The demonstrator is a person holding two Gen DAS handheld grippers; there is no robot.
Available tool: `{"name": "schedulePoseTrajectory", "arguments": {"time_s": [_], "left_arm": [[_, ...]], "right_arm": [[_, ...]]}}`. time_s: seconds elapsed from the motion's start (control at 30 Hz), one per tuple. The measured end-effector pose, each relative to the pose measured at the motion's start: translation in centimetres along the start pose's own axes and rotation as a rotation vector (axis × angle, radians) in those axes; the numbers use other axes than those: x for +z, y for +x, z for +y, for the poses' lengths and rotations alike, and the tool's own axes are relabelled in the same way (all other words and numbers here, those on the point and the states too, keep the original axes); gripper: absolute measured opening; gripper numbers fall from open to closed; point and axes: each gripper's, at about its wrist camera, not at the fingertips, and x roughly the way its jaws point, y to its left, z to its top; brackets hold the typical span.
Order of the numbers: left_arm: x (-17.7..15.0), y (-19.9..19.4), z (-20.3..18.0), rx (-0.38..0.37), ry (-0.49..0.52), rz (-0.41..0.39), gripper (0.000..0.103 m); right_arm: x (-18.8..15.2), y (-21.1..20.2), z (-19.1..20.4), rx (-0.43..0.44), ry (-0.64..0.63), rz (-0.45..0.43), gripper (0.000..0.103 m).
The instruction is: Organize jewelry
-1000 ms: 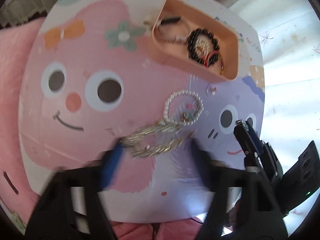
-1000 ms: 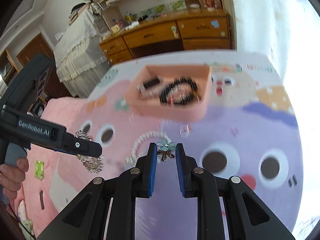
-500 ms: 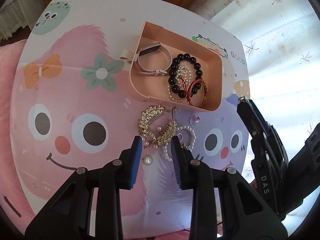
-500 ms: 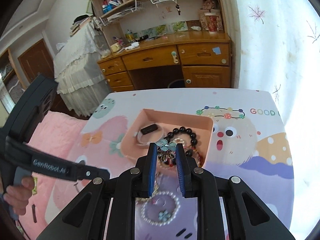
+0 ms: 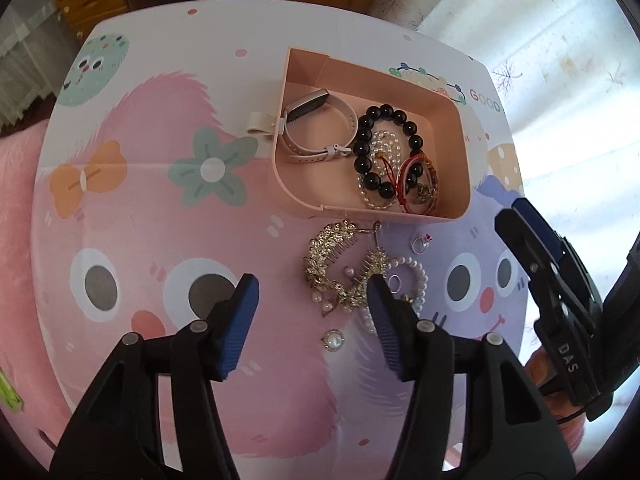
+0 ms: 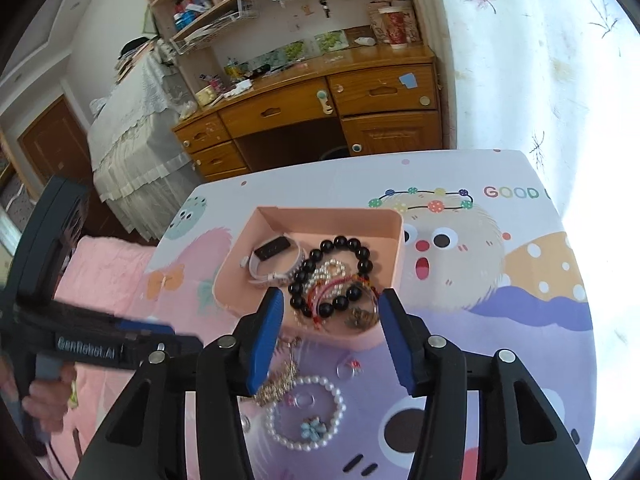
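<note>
A pink tray [image 5: 456, 112] [image 6: 384, 218] on the cartoon table holds a watch [image 5: 316, 128], a black bead bracelet [image 5: 376, 152] [image 6: 332, 276], a pearl strand and a red cord bracelet. In front of it lie a gold hair comb [image 5: 340, 268], a pearl bracelet [image 6: 306, 414] with a blue flower charm [image 6: 313, 429], a ring [image 5: 421, 243] and a pearl earring [image 5: 333, 340]. My left gripper [image 5: 312, 312] is open and empty above the comb. My right gripper [image 6: 330, 332] is open and empty above the tray's near edge, and shows in the left wrist view [image 5: 532, 240].
The round table [image 5: 120, 208] carries a cartoon print and ends near the lower frame edge. A pink bedspread [image 6: 104, 272] lies to the left. A wooden desk [image 6: 304, 112] and shelves stand beyond the table. A white wall is at the right.
My right gripper opened; the blue flower piece it held is gone from its fingers. My left gripper opened, and the gold comb lies on the table.
</note>
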Motion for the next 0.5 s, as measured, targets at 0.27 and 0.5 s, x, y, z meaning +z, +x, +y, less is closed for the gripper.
{"name": "schedulePoseTrajectory", "arguments": {"time_s": [0.27, 0.5], "left_arm": [[-0.8, 2.0, -1.3, -0.032, 0.168, -0.003, 0.07], [-1.8, 4.9, -3.0, 0.007, 0.361, -0.016, 0.072]], "right_arm": [[-6.2, 0.2, 2.6, -0.015, -0.267, 0.094, 0.051], [-11.0, 2.2, 5.0, -0.045, -0.463, 0.178, 0.04]]}}
